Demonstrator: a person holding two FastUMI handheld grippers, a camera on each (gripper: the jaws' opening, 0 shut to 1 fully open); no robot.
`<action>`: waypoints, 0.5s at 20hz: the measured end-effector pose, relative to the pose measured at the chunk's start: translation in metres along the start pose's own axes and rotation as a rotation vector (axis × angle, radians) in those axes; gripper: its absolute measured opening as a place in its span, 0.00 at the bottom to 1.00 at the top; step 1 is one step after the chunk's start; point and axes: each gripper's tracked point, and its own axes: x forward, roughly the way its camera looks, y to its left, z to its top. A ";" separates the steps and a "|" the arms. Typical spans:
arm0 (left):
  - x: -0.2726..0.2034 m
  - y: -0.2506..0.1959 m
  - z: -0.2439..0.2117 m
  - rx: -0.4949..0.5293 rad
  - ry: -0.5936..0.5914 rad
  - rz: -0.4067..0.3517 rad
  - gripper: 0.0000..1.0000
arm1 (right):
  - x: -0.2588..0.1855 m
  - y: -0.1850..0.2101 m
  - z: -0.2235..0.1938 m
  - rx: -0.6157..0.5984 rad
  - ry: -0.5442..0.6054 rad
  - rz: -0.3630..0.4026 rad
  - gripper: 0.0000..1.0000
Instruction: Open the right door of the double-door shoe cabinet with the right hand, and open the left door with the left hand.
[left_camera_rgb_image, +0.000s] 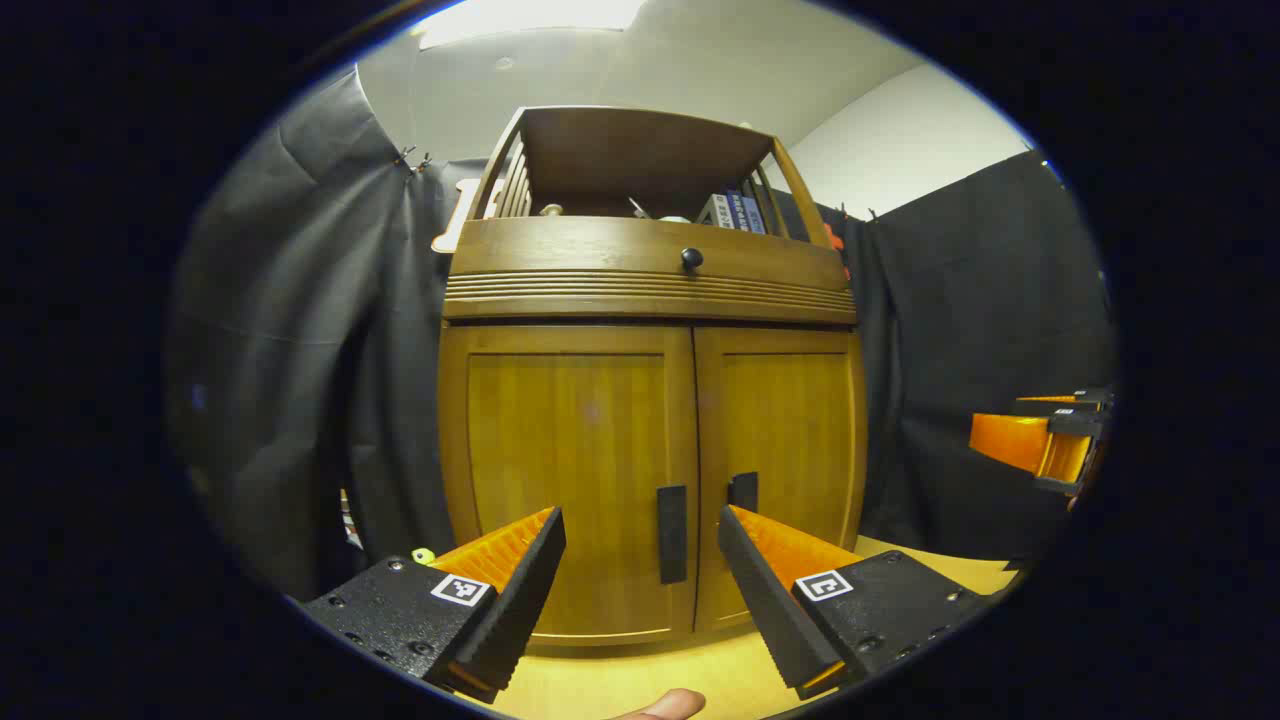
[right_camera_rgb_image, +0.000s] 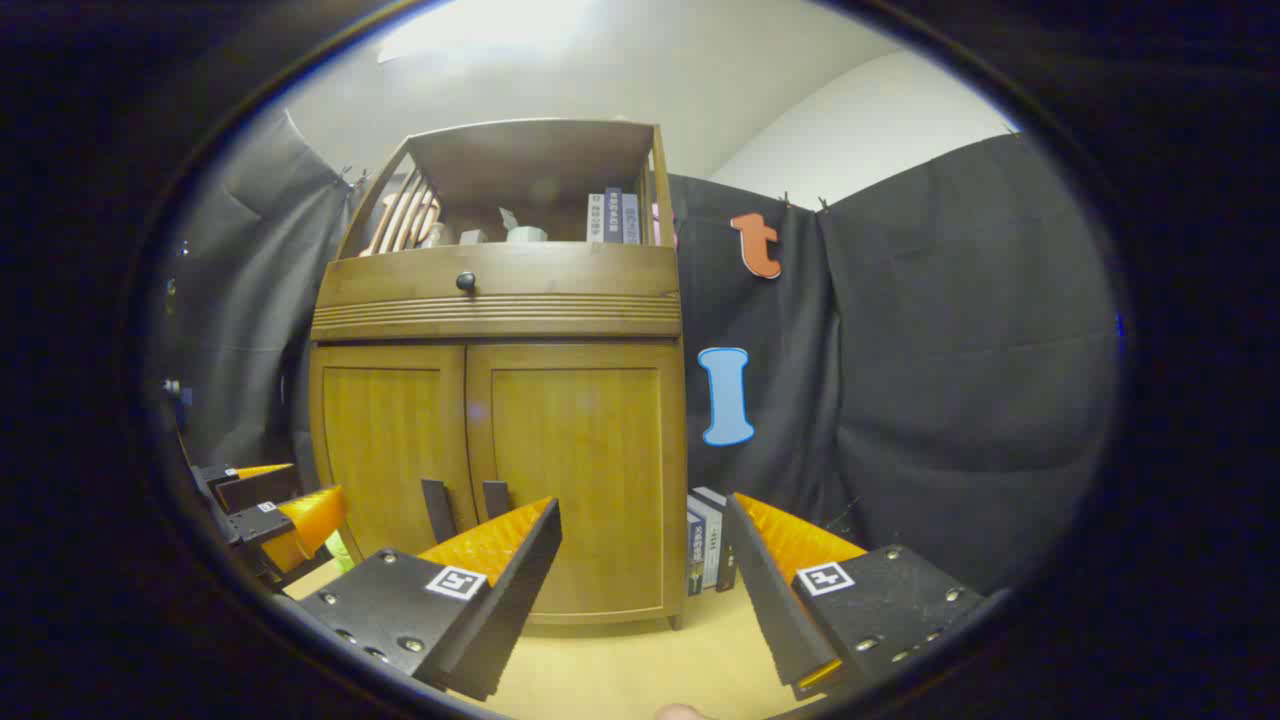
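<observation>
Both jaws are standing wide apart, grasping nothing: left gripper (left_camera_rgb_image: 640, 545) is facing the left door (left_camera_rgb_image: 570, 480) handle (left_camera_rgb_image: 672, 533), right gripper (right_camera_rgb_image: 645, 535) the closed right door (right_camera_rgb_image: 585, 480). Its finger is partly hiding that handle (right_camera_rgb_image: 496, 498). Free table (right_camera_rgb_image: 620, 665) is lying ahead.

Left hand-held gripper (left_camera_rgb_image: 641, 540): fingers spread wide, gripping nothing, aimed level at shoe cabinet (left_camera_rgb_image: 650, 400), short of its doors. Right hand-held gripper (right_camera_rgb_image: 643, 530): fingers likewise apart, gripping nothing, level, off the cabinet's right front corner.
</observation>
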 end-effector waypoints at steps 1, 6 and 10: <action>-0.001 0.005 -0.001 -0.007 0.005 0.015 0.98 | -0.001 0.002 0.002 -0.005 0.000 0.009 0.97; -0.005 0.034 0.011 -0.044 -0.016 0.074 0.98 | -0.001 0.007 0.009 -0.019 -0.010 0.024 0.97; -0.009 0.046 0.017 -0.052 -0.032 0.098 0.96 | 0.006 0.015 0.011 -0.018 -0.007 0.031 0.96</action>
